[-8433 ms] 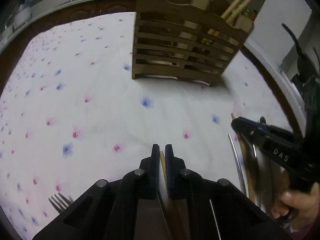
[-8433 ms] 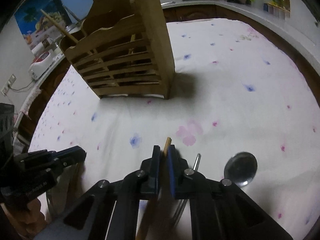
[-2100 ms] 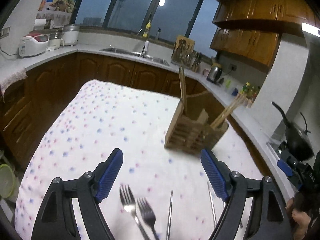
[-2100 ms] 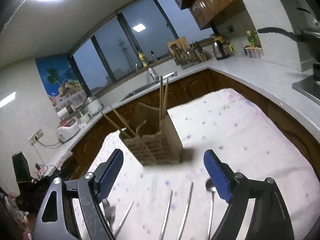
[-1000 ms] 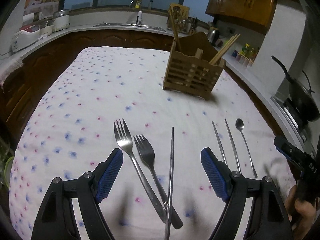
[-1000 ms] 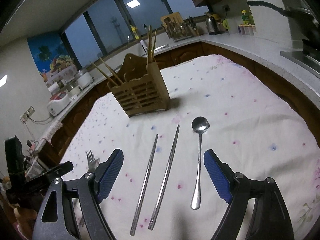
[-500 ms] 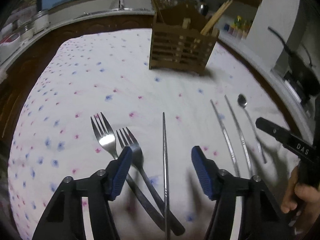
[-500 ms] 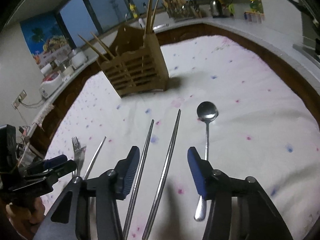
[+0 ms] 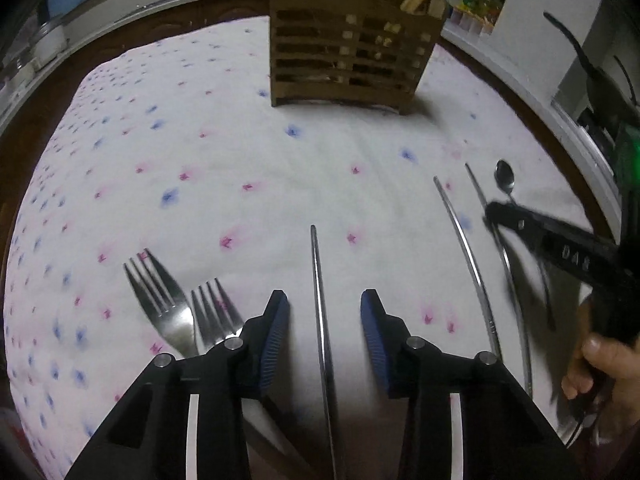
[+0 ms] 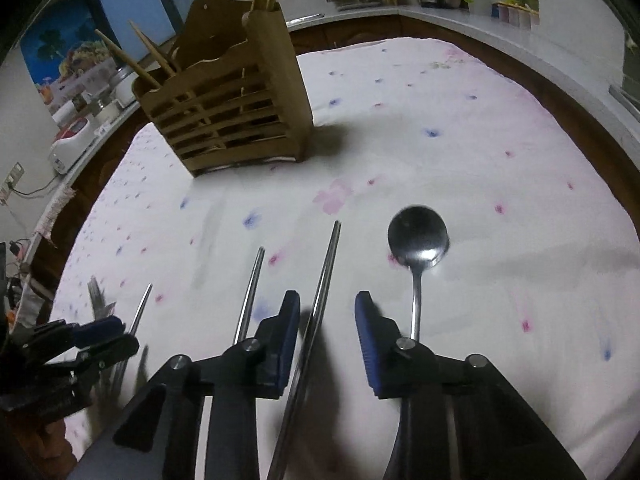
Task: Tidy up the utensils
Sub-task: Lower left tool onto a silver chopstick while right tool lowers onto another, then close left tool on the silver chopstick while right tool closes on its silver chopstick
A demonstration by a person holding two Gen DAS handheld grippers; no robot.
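Your left gripper (image 9: 324, 316) jaws parted, straddling metal chopstick (image 9: 318, 280); right gripper (image 10: 327, 320) likewise, astride another chopstick (image 10: 326, 268) on desk (image 10: 500, 140).

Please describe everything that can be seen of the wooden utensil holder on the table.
The wooden utensil holder is a brown box with slatted sides and gaps between the slats. Its back panel rises higher, with a curved top and a small hole. It stands upright on the flowered tablecloth, at the far side from both grippers, and casts a shadow to one side. Several wooden chopsticks lean out of its compartments. In the left wrist view pale pieces show through the slats. No gripper touches it.
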